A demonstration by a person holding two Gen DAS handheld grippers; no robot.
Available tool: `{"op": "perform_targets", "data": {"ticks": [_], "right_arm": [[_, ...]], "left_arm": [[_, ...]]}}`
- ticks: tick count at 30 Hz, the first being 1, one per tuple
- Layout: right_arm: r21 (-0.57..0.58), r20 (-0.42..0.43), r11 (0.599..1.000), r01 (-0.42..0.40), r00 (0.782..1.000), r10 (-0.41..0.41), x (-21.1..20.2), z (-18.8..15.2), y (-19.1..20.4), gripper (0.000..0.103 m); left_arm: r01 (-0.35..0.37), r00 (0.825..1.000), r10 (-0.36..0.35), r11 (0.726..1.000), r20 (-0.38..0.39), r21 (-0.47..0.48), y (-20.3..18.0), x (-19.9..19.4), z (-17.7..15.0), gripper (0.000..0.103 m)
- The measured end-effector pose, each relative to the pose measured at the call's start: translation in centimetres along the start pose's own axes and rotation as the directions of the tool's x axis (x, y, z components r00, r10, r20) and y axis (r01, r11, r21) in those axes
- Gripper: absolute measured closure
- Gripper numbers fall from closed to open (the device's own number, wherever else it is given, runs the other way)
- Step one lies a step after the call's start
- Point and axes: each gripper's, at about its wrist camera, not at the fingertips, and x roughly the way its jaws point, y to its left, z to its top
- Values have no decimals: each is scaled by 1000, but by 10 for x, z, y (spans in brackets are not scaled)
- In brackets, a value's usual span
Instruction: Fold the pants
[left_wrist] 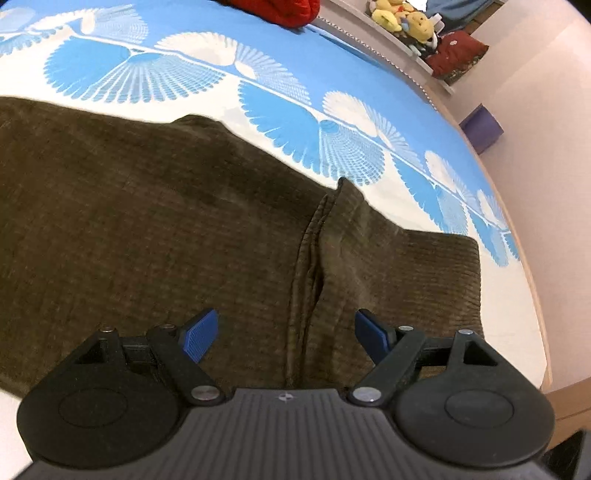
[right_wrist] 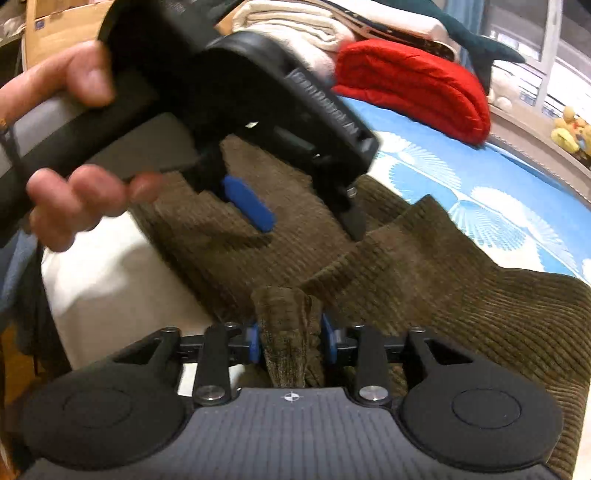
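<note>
I see a bed (left_wrist: 369, 48) covered by a bright blue sheet printed with white fan-shaped patterns. Spread directly on it are brown corduroy pants (left_wrist: 166, 221), lying mostly flat with a raised fold running through the fabric. Near the far end I also see a folded red quilted blanket (right_wrist: 413, 85) resting on the sheet, with pale folded cloth (right_wrist: 295, 26) piled beside it.

Home bedroom, shown by a bed (left_wrist: 369, 66) covered in a blue patterned sheet, plush toys (left_wrist: 402, 16) lined beside it, folded blankets (right_wrist: 410, 85) stacked
</note>
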Motion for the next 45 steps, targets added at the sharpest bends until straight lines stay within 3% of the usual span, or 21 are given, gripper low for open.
{"op": "perform_targets", "data": {"ticks": [1,3,7,10,12,14,17,19,20,23,26,29,34,38,41,43,45], "right_arm": [[6,-6,1000,-9,1000,9,0,1,1,55],[61,-16,993,-102,995,103,-7,5,-8,37],[215,72,950,-225,974,214,-44,11,-48,37],[308,143,938,-157,983,117,-66,9,-87,37],[362,135,929,-74,990,26,-65,13,-119,37],[384,106,922,-46,994,6,-53,20,-148,39],[336,40,941,-40,999,28,-23,41,-178,44],[299,7,953,-50,999,50,4,56,-188,56],[275,-2,960,-53,998,55,16,61,-192,61],[214,-35,976,-45,998,54,52,69,-187,61],[152,-114,985,-86,988,104,79,65,-178,65],[3,-113,991,-135,984,135,72,54,-167,64],[133,-117,974,-183,973,198,74,62,-191,63],[89,-135,982,-164,975,175,92,73,-184,50],[65,-133,980,-190,971,197,101,75,-179,47],[64,-129,978,-201,970,208,101,75,-178,55],[33,-112,975,-218,969,220,96,72,-175,76]], "left_arm": [[2,1000,-2,1000,-6,-4,3,0,-5,18],[3,1000,-3,1000,-21,3,8,3,-12,18],[37,999,-38,999,6,35,9,0,-21,18],[120,993,-119,992,-16,43,5,2,-25,18],[152,988,-151,987,-32,51,0,4,-29,18],[168,985,-166,985,-49,48,-4,8,-36,18],[160,986,-156,985,-55,68,-9,14,-43,18],[161,986,-157,985,-56,69,-11,17,-43,18],[170,984,-167,984,-61,45,-8,19,-40,18],[204,974,-210,976,-82,-77,7,23,-29,19],[209,965,-231,964,-127,-165,18,28,-18,22],[212,955,-256,944,-153,-255,27,34,-11,22],[238,941,-295,925,-165,-296,36,38,-5,21],[257,936,-315,916,-159,-307,45,37,-6,21],[266,932,-327,910,-158,-319,53,36,-7,21],[269,930,-331,908,-157,-321,55,37,-7,21],[270,930,-332,907,-156,-322,52,37,-7,21]]}}
